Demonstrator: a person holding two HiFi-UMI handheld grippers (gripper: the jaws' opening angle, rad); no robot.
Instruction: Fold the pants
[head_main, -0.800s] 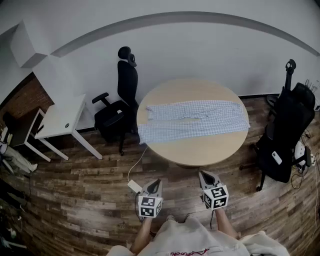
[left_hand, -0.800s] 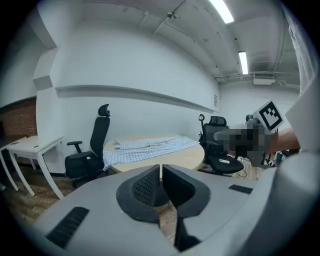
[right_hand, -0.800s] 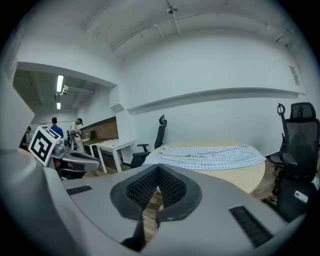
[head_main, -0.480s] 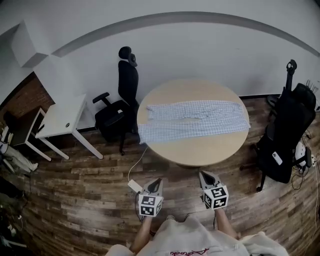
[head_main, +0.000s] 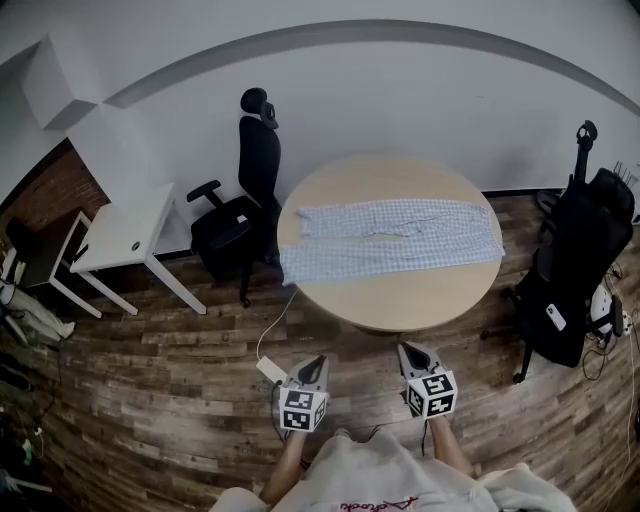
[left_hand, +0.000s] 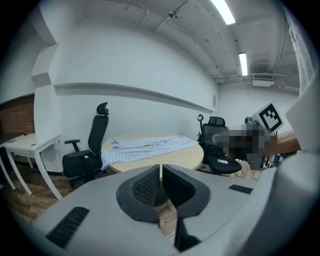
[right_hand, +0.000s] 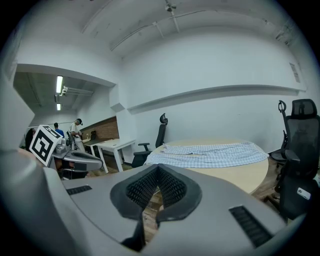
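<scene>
Head view: pants (head_main: 390, 238) span the table (head_main: 400, 297), apparently overhanging its left edge.

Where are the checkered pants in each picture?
Head view: the pants lie spread across the round table, just above the picture's middle.
Left gripper view: the pants are near the middle, just above the jaws.
Right gripper view: the pants are right of centre, above the jaws.
Shared landmark: the black office chair by the pants' left end.
</scene>
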